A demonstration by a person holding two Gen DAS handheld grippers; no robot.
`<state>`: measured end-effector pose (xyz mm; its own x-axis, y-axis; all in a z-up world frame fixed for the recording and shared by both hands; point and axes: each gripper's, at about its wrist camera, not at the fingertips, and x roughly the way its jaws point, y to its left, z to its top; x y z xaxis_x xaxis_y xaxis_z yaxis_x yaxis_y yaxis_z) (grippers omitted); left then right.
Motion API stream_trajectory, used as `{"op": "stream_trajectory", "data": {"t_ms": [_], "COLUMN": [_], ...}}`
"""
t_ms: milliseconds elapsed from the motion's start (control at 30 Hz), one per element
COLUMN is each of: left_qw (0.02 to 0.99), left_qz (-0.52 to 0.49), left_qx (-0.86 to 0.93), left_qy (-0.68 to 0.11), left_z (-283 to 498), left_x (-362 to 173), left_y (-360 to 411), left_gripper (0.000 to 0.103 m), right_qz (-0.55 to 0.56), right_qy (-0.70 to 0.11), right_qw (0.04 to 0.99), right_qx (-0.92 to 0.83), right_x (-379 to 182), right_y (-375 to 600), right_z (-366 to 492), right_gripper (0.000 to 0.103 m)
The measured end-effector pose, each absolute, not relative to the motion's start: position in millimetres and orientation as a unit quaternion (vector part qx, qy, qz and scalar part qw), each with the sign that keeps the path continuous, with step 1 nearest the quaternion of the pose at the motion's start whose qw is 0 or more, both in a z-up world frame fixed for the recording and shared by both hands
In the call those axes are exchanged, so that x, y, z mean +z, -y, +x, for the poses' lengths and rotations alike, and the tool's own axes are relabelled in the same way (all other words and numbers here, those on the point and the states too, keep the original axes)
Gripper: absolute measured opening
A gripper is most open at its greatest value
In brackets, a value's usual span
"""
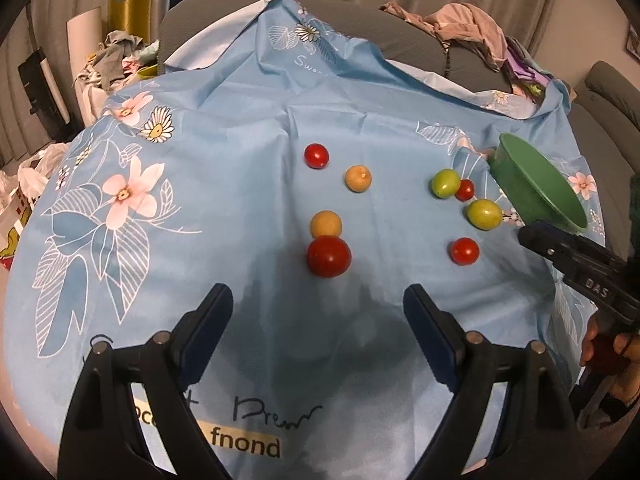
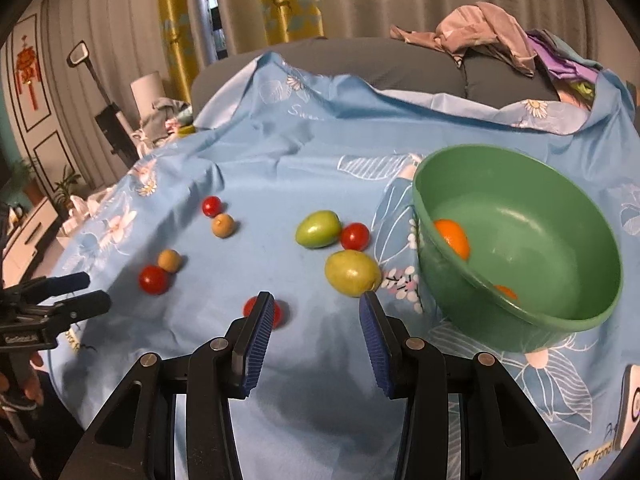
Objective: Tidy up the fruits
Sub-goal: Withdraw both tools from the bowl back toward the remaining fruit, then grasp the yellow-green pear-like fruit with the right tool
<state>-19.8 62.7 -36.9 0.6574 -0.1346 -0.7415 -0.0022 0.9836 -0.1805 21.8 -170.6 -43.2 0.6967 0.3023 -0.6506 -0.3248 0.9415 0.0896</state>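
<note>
Red, tan and green fruits [image 2: 352, 277] scattered beside green bowl [image 2: 560, 320] holding orange ones; left tongs [image 1: 318, 312] and right tongs [image 2: 316, 312] both agape, empty.

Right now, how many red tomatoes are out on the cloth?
4. One far left, one beside a tan fruit, one next to a green fruit, one partly hidden behind the right gripper's finger. None visible in the bowl.

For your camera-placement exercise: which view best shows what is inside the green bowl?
The right wrist view: it looks down into the green bowl, showing orange fruits inside. The left wrist view shows the bowl only edge-on, its contents hidden.
</note>
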Motion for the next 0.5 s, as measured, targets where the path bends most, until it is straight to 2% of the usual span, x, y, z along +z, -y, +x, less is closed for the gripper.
{"op": "stream_trajectory", "data": {"t_ms": [500], "left_qw": [0.905], "left_qz": [-0.067], "left_qx": [-0.081], "left_qy": [-0.412], "left_z": [-7], "left_x": [-45], "left_y": [-50], "left_gripper": [0.087], "right_qz": [-0.068], "right_qy": [-0.393], "right_qw": [0.912], "right_qx": [0.101], "right_x": [-61], "right_y": [147], "right_z": [64], "right_gripper": [0.045]}}
